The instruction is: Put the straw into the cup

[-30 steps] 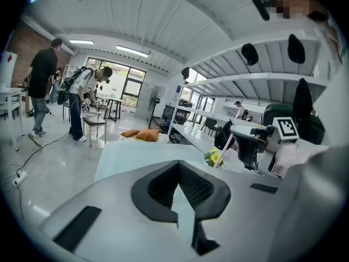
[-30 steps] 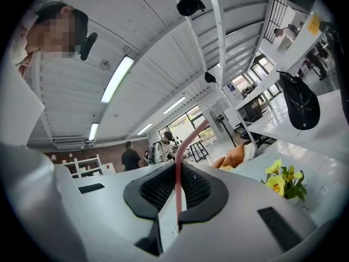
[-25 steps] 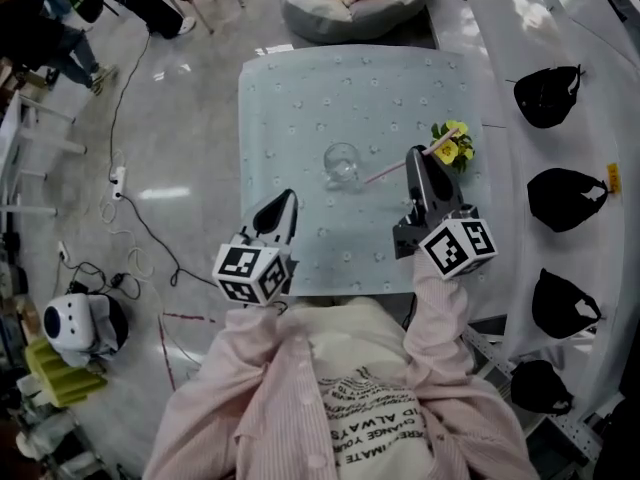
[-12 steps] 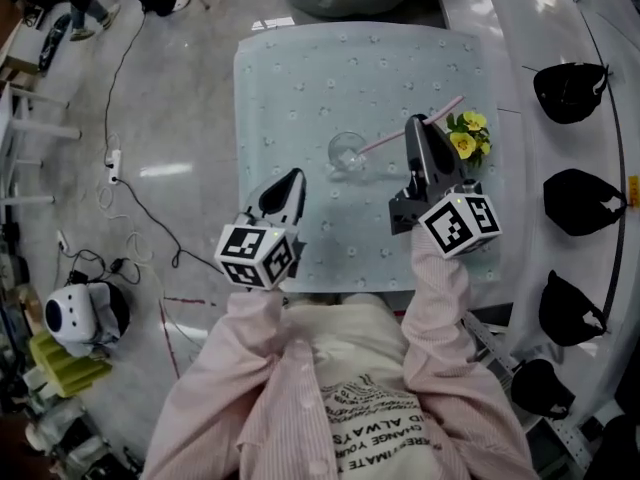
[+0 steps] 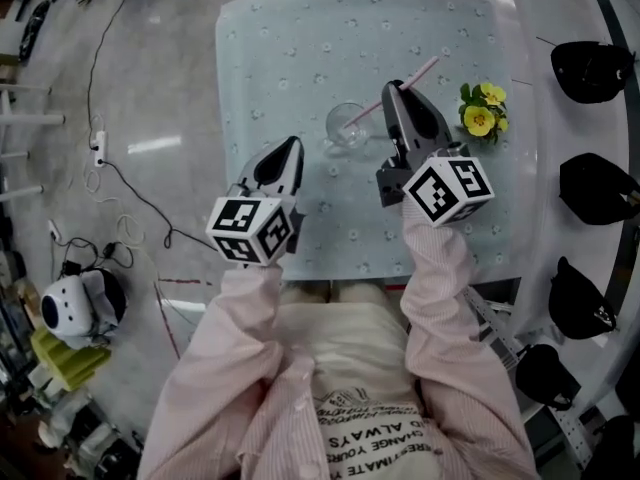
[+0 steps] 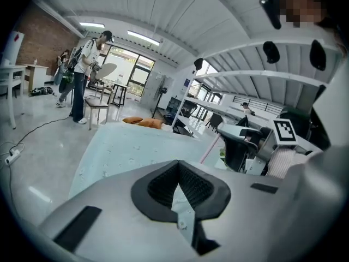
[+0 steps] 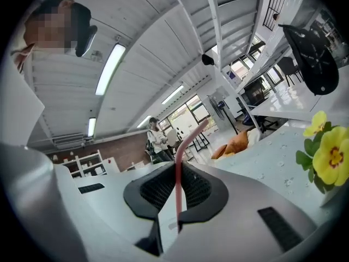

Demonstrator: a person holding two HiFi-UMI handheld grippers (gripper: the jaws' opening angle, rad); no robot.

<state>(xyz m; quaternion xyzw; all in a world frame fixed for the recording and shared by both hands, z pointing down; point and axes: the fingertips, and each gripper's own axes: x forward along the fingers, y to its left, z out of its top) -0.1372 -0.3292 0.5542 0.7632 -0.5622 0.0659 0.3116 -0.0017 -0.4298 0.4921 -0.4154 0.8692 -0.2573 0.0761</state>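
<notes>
A clear glass cup (image 5: 346, 126) stands on the pale blue tablecloth (image 5: 300, 58), near its middle. My right gripper (image 5: 393, 92) is just right of the cup and shut on a pink straw (image 5: 418, 72). The straw slants down to the left, and its lower end reaches the cup's mouth. In the right gripper view the straw (image 7: 178, 162) stands upright between the pads of the right gripper (image 7: 175, 198). My left gripper (image 5: 290, 148) hovers over the cloth, left of the cup and nearer me, shut on nothing. The left gripper view shows its jaws (image 6: 182, 201) empty, with the straw (image 6: 209, 149) beyond them.
A small pot of yellow flowers (image 5: 481, 116) sits on the cloth just right of the right gripper. Black chairs (image 5: 592, 69) line a white counter at the right. On the grey floor to the left lie a cable (image 5: 98, 150) and a round white device (image 5: 70, 310).
My right gripper has carried the straw left, bringing its lower end from beside the cup to the cup's mouth. The left gripper has moved forward a little over the cloth.
</notes>
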